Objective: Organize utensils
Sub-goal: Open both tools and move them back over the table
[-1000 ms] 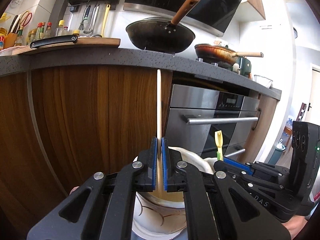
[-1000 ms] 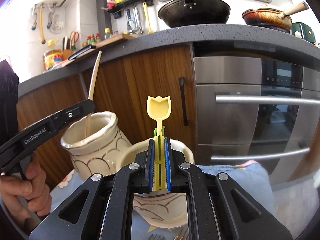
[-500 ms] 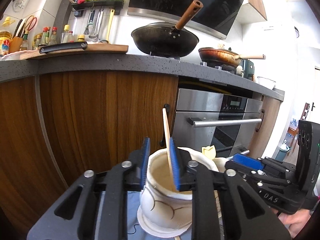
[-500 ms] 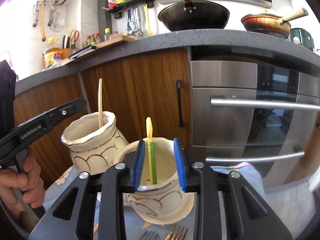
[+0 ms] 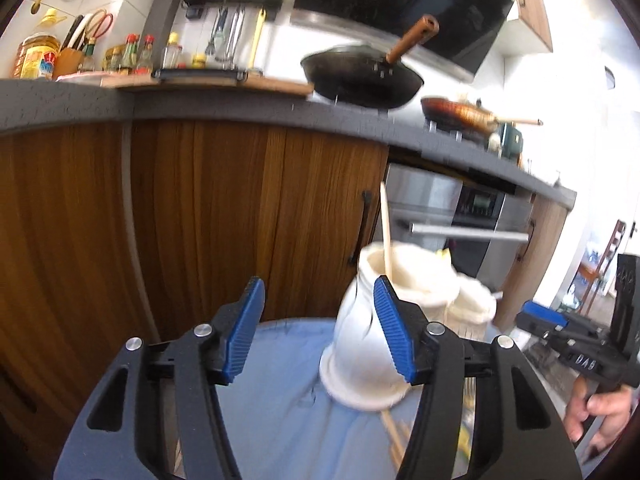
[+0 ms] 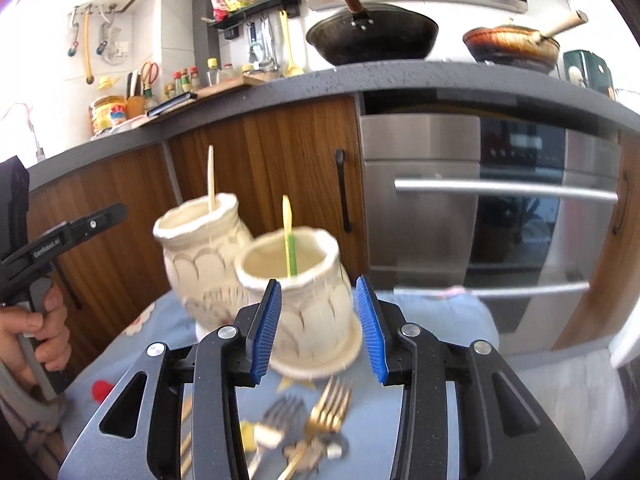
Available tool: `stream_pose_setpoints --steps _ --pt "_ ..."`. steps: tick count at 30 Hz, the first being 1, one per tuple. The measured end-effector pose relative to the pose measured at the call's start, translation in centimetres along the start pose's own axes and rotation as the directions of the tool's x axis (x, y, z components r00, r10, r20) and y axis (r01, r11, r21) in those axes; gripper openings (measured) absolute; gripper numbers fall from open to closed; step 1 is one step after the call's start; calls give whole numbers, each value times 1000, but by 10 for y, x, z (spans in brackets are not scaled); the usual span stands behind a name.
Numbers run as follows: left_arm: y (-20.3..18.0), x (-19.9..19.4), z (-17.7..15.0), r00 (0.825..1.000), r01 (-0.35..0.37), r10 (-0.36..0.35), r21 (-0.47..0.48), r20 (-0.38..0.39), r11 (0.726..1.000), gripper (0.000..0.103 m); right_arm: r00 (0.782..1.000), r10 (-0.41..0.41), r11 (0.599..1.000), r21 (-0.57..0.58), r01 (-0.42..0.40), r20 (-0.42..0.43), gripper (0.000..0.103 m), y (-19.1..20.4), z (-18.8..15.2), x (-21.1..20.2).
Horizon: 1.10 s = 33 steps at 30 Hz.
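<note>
— Jaws on both grippers were opening, nothing between them?

— Yes. Left gripper (image 5: 320, 330) stood clear of the chopstick (image 5: 386, 232) in the left jar (image 5: 384, 320). Right gripper (image 6: 318, 322) was off the yellow-green utensil (image 6: 289, 236) upright in the right jar (image 6: 304, 292). Forks (image 6: 304, 420) lay on the cloth (image 6: 432, 312).

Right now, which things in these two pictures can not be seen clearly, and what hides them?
- Gold and silver forks, right wrist view: blurred, lower ends cut off behind the right hand-held gripper, so no exact count.
- Yellow-green plastic utensil in the nearer cream ceramic jar: lower end hidden by the jar wall.
- Wooden sticks, left wrist view: partly behind a finger of the left hand-held gripper.
</note>
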State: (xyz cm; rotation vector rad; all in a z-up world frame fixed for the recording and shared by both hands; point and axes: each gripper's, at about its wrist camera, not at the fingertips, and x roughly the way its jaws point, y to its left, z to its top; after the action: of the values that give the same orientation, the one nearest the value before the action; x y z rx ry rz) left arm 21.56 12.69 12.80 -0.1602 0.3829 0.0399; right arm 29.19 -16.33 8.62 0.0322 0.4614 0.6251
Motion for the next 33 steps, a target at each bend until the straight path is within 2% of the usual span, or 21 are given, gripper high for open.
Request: stream_pose_setpoints --steps 7,12,20,26,30,33 --pt "-16 -16 -43 990 44 -37 45 -138 998 57 997 -5 998 59 9 -72 41 -10 -26 -12" --pt "-28 -31 -71 973 82 -69 51 -218 995 57 995 4 996 87 5 -102 41 -10 -41 -19" --pt "-47 -57 -117 934 145 -118 55 -337 988 57 991 8 995 102 5 -132 41 -8 -61 -31" --pt "-66 -73 -143 895 205 -159 68 -417 976 57 991 8 993 116 8 -131 41 -10 -64 -38" --pt "-74 -72 -160 870 210 -138 102 -474 972 57 991 8 992 123 8 -130 41 -11 -64 -39" --pt "-78 -73 -163 876 185 -89 160 -474 970 52 992 8 992 128 8 -128 41 -12 -64 -40"
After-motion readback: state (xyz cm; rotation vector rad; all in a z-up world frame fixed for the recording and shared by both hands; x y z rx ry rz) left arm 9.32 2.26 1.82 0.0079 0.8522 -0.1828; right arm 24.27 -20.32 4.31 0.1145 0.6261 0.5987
